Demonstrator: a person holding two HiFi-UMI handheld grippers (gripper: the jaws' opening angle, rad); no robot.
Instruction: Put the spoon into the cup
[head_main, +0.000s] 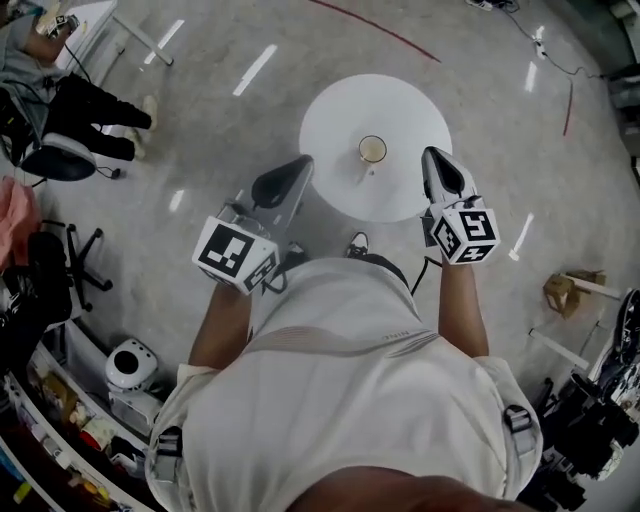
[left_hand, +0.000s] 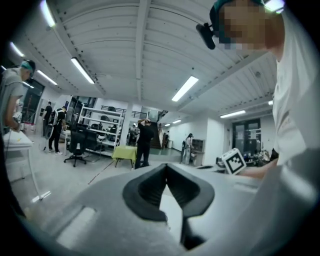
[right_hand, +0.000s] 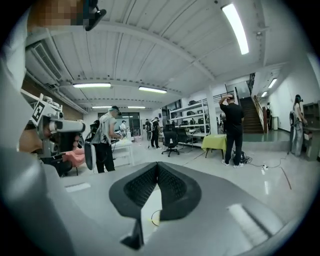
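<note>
Small round white cup (head_main: 372, 150) with tan inside sits mid round white table (head_main: 330, 115). Thin pale spoon (head_main: 366, 171) stands in it, handle leaning toward 6 o'clock. Left gripper (head_main: 303, 164) at cup's 8 o'clock and right gripper (head_main: 431, 153) at 3 o'clock: both clenched, empty.

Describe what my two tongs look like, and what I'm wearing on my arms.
The left tongs and right tongs are light grey shells with black textured pads. The left cube and right cube are white with black square markers. The shirt is white and short-sleeved.
</note>
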